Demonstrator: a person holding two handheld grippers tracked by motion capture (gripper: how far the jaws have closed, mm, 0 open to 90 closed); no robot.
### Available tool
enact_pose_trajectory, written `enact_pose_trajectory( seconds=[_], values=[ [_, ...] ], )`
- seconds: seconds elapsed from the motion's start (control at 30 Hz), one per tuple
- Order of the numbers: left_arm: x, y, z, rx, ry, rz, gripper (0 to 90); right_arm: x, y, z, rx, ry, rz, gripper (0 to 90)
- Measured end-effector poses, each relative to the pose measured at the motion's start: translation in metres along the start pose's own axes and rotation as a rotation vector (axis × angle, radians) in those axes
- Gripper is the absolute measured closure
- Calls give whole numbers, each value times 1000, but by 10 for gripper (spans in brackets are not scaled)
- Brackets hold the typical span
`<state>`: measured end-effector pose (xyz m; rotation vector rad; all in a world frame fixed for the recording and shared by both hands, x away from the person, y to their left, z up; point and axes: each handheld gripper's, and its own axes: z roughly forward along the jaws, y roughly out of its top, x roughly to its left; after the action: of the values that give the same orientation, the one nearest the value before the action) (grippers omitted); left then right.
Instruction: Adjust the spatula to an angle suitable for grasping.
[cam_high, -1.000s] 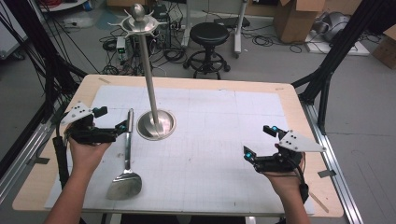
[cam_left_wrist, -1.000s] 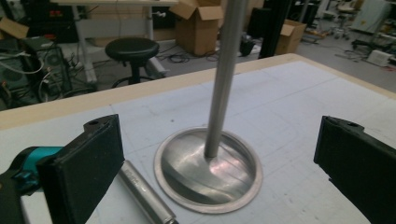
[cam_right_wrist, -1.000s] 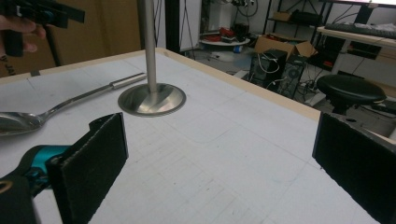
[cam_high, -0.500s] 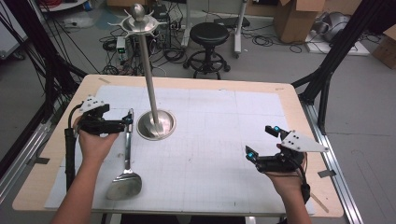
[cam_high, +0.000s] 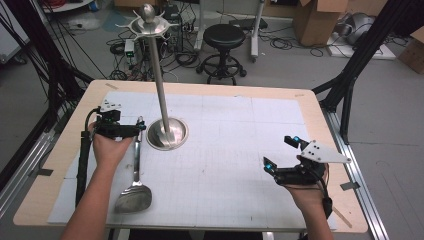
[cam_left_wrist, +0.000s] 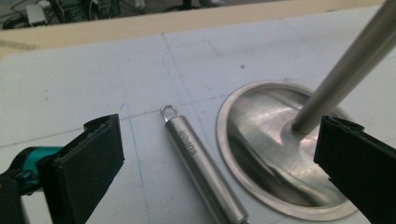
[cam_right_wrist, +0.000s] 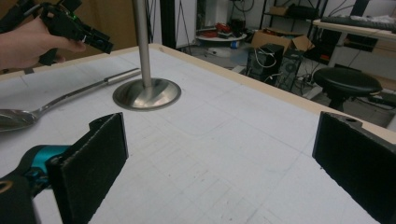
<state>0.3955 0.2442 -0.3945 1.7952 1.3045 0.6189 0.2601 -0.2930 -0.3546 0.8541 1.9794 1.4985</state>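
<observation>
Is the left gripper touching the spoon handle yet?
Apart. The left gripper view shows the left gripper open, mat visible between each jaw and the spoon handle.

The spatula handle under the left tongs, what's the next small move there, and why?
Probably lower the left tongs a little and close them on the spatula handle. Their jaws stand wide open either side of the handle's ringed end, which lies flat on the mat beside the stand's base, so nothing is gripped yet. The right tongs sit open, far off.
</observation>
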Motion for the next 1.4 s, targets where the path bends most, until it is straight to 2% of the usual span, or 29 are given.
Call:
enact_pose_trajectory(
  seconds=[0.07,0.2,0.23,0.27,0.37,0.47,0.53,0.63,0.73,0.9,0.97,1.1,1.17,1.3,1.4],
  values=[
    [1,-2,4,15,0,0,19,-2,-2,1,6,-1,3,21],
    [-1,-6,13,70,6,41,19,-2,-4,2,14,0,7,21],
    [-1,-6,13,70,6,41,19,-2,-4,2,14,0,7,21],
    [-1,-8,17,90,15,44,19,-2,-4,2,15,0,3,21],
    [-2,-10,22,103,5,35,19,-3,-5,2,19,-3,6,21],
    [-2,-11,26,116,7,27,69,-2,-5,2,20,-2,8,21],
    [0,-14,30,147,5,33,69,-2,-5,2,24,-4,0,21],
    [1,-16,33,169,18,36,69,-2,-6,2,26,-5,0,21],
    [1,-16,35,171,19,26,78,-3,-7,3,32,-6,5,21],
    [0,-18,37,203,24,37,125,-3,-8,4,37,-4,2,21],
    [-1,-19,38,219,23,42,180,-3,-8,5,39,-4,3,21],
    [-3,-21,40,244,36,55,229,-3,-8,5,37,-3,0,21],
    [-3,-23,42,273,59,70,262,-3,-8,3,35,-5,5,21],
    [-2,-23,42,274,48,59,275,-4,-8,2,34,-8,6,21],
    [-3,-23,41,272,39,62,331,-4,-8,2,31,-10,4,21]
  ],
)
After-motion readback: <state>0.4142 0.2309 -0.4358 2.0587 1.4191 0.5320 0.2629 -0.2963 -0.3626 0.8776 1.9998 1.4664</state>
